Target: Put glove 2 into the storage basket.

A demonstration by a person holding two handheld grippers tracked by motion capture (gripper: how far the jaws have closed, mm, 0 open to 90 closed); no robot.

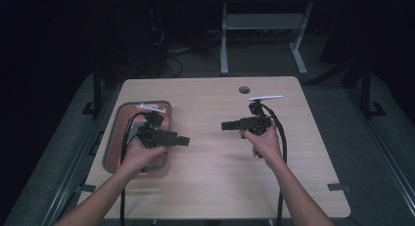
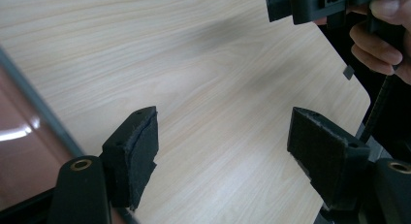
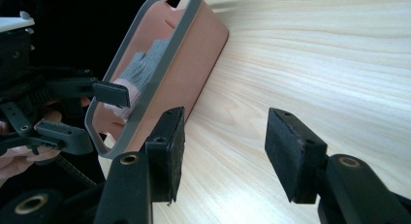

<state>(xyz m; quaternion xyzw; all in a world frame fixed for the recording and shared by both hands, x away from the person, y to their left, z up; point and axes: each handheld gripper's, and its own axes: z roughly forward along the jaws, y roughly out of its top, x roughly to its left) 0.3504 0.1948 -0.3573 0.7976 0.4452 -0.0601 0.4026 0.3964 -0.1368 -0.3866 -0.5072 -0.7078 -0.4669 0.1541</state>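
While both hands hover level over the bare table (image 1: 210, 187), the left gripper (image 1: 182, 141) and right gripper (image 1: 226, 125) face each other, jaws released and empty. Behind the left gripper sits the tray (image 3: 160, 73) holding a grey cloth (image 3: 145, 64). Judged approach step: next, turn left toward the cloth.

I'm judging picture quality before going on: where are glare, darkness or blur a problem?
High view: room dark, table evenly lit, slightly soft. Left gripper view: bright glare streak on the tray; the hand is blurred. Right gripper view: tabletop washed pale, left side black, grey cloth soft.
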